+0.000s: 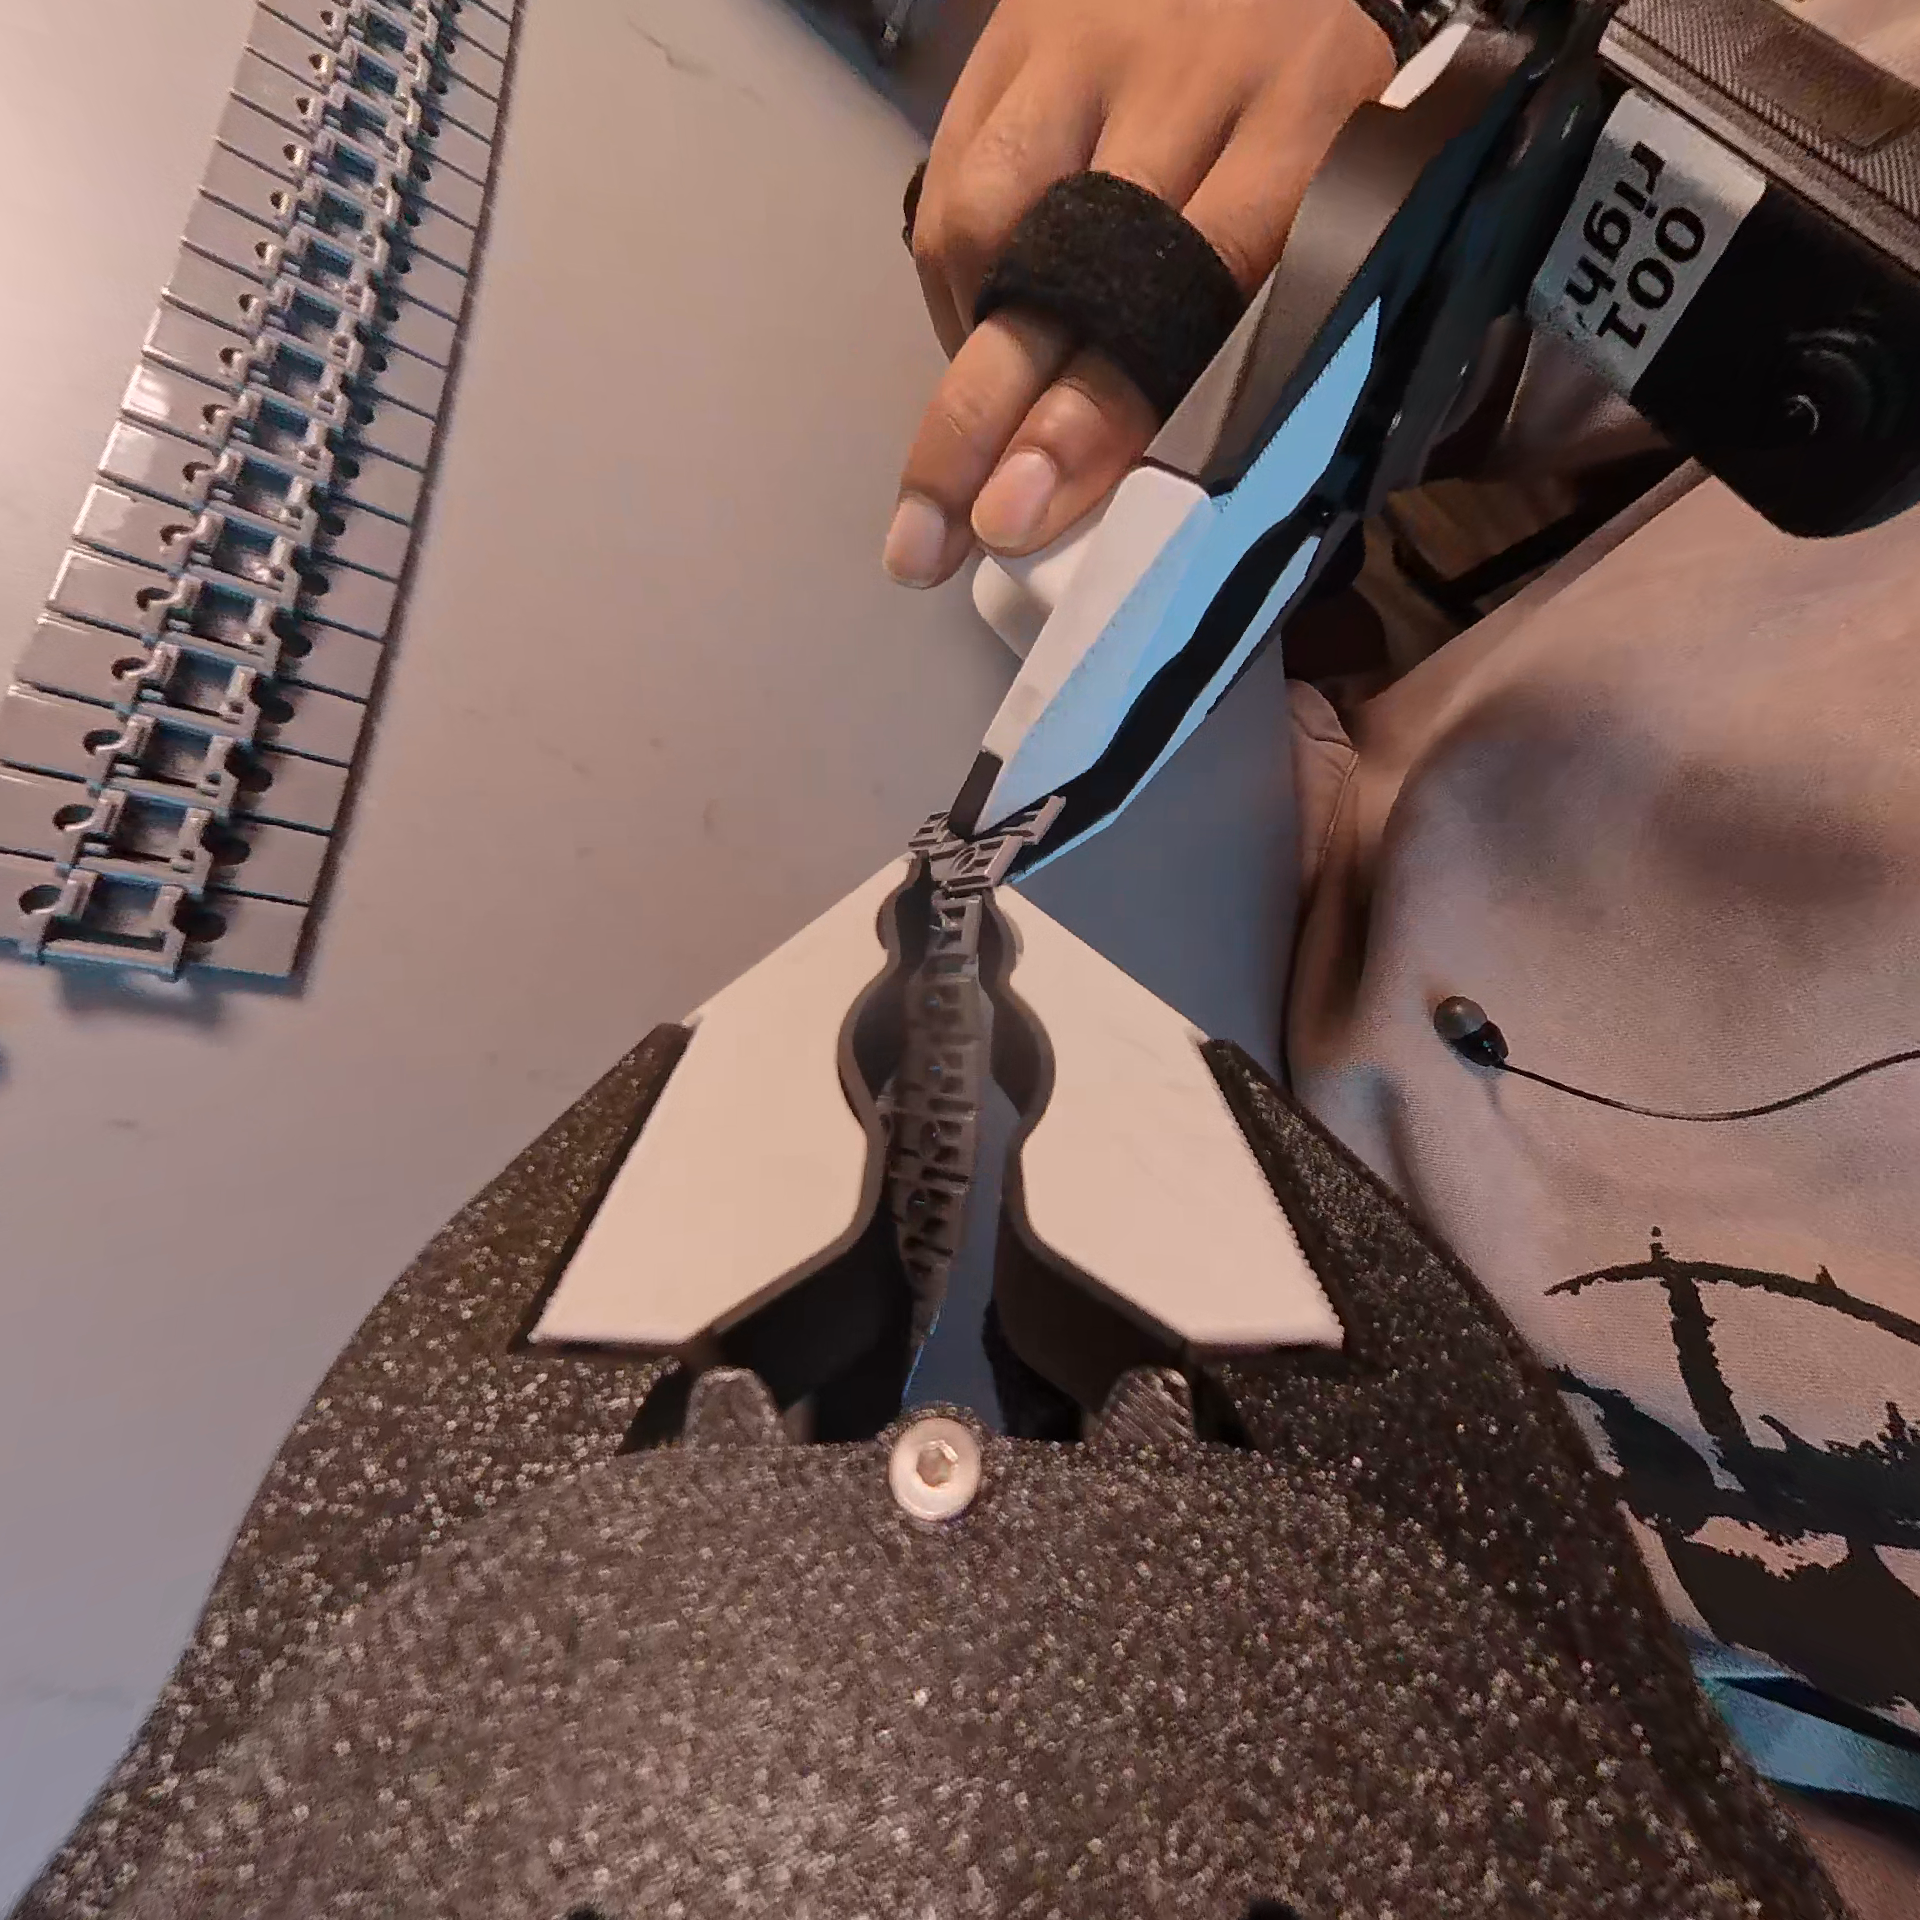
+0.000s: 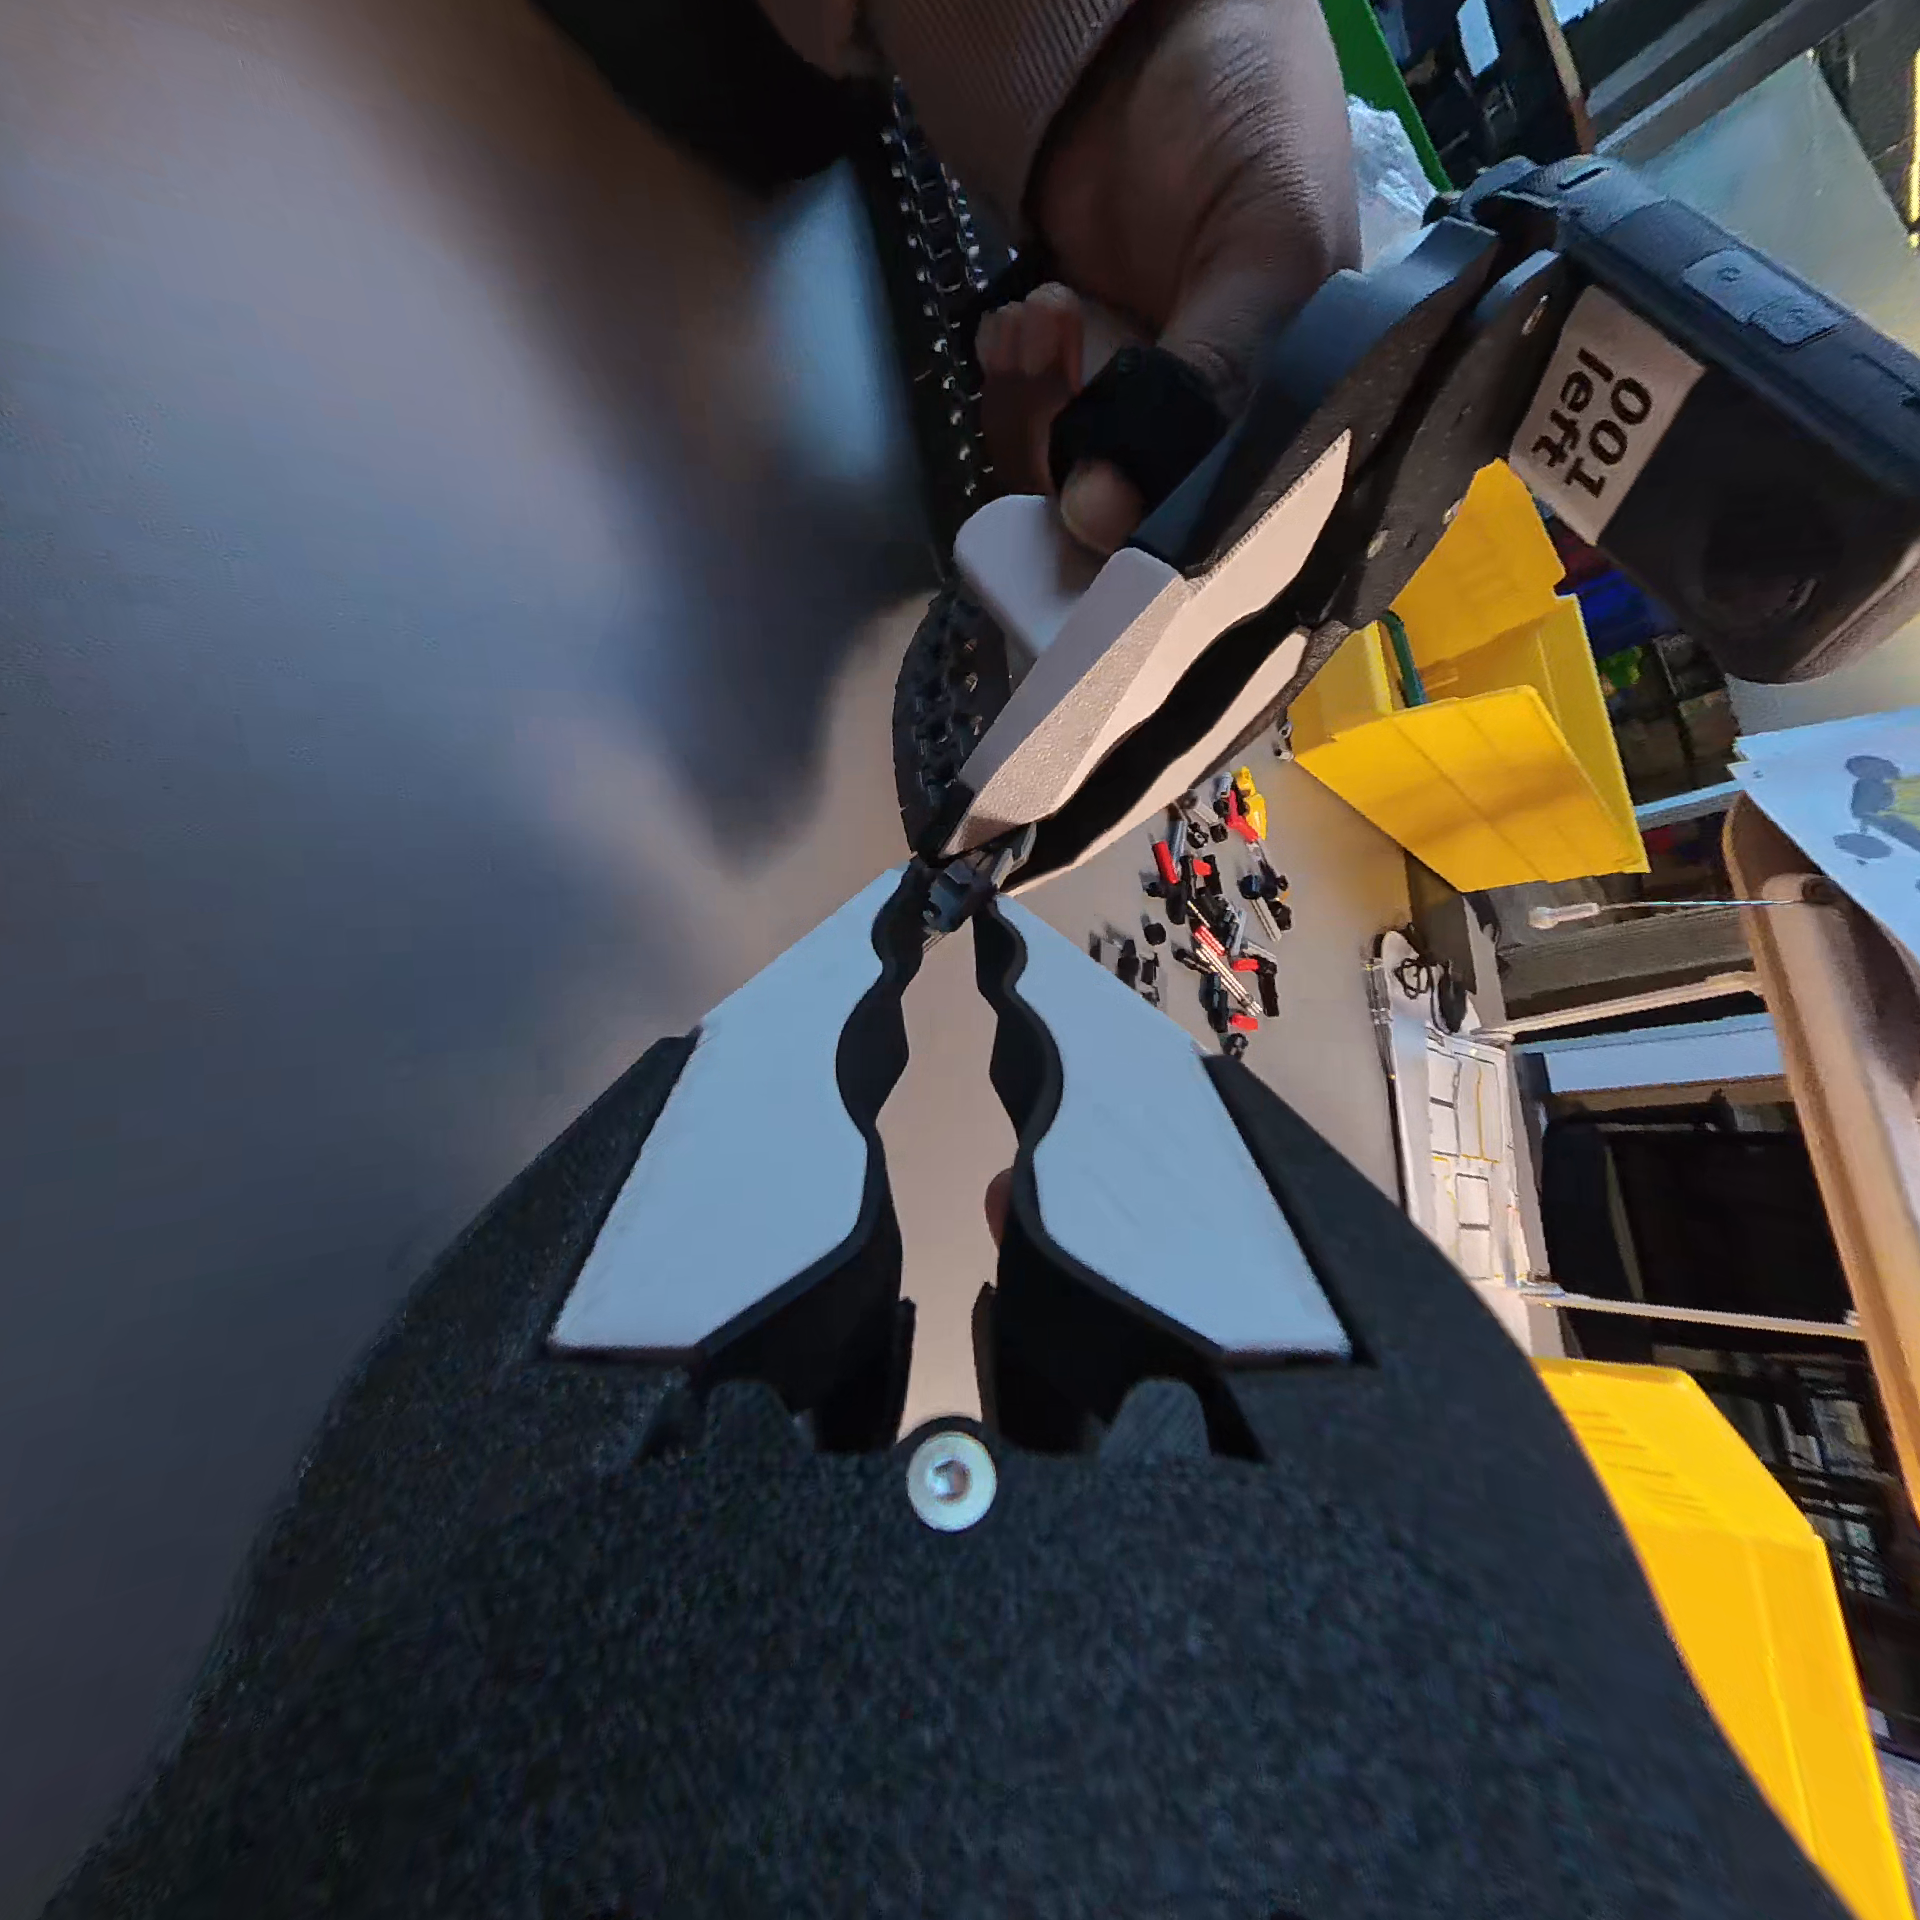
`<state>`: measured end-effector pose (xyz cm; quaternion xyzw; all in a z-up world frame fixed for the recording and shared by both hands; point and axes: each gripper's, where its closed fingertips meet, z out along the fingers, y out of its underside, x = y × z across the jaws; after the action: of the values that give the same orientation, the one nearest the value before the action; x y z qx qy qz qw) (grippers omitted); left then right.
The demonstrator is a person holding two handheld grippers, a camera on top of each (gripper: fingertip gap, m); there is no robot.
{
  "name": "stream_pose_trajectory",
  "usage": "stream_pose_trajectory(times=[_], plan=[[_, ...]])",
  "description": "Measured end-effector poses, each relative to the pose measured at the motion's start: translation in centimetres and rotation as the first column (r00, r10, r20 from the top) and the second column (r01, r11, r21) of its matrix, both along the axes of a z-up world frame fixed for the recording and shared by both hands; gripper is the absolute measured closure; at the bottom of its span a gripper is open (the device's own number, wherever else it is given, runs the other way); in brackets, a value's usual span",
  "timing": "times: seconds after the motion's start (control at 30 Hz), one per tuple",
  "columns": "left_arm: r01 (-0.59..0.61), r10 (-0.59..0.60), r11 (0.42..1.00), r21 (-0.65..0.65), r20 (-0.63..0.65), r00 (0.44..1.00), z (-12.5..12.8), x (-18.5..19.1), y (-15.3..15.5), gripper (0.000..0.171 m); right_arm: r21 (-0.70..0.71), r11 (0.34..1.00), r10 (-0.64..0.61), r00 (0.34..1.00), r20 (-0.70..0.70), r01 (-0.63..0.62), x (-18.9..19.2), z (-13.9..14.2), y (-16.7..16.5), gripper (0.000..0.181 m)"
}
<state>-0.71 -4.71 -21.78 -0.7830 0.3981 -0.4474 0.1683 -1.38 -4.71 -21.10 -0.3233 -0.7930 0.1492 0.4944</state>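
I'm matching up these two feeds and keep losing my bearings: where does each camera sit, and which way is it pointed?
Left wrist view: on the left gripper, looking along its fingers down at the grey table and a laid-out track strip; a hand and sweatshirt show.
Right wrist view: on the right gripper, facing across the bench toward yellow bins and scattered small parts; a hand shows.
Shared: both grippers pinch the same dark track chain tip to tip; each view shows the other gripper.
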Motion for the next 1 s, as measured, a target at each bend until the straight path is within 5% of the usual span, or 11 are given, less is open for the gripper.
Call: stream_pose_trajectory(times=[0.1,0.2,0.3,0.4,0.73,0.9,1.0], plan=[[0.011,-0.011,0.998,0.063,0.001,1.000,0.3,-0.1,-0.2,0.164,-0.260,0.965,-0.017,1.000,-0.002,0.016,0.0,0.2,-0.1,0.176],[-0.015,0.012,0.968,0.252,0.011,1.000,1.8,-0.3,0.5,0.162,-0.680,0.731,-0.077,0.997,0.001,0.057,-0.1,1.7,0.8,0.176],[-0.057,0.086,0.898,0.436,-0.047,0.995,2.3,-1.1,1.6,0.158,-0.826,0.560,-0.109,0.994,0.011,0.070,0.2,2.7,1.6,0.176],[-0.076,0.112,0.857,0.509,-0.039,0.993,2.4,-1.1,1.5,0.160,-0.822,0.566,-0.109,0.994,0.005,0.066,0.3,2.9,1.6,0.176],[-0.071,0.088,0.825,0.561,-0.004,0.996,3.1,0.0,1.2,0.163,-0.612,0.790,-0.069,0.997,-0.020,0.042,0.7,2.5,1.3,0.176],[-0.139,0.102,0.890,0.433,0.106,0.989,3.6,0.2,1.1,0.169,-0.629,0.776,-0.070,0.997,-0.025,0.039,1.0,2.8,1.4,0.175],[-0.132,0.109,0.883,0.451,0.075,0.991,3.1,0.4,1.2,0.169,-0.648,0.760,-0.069,0.998,-0.008,0.048,1.1,2.4,1.4,0.175]])
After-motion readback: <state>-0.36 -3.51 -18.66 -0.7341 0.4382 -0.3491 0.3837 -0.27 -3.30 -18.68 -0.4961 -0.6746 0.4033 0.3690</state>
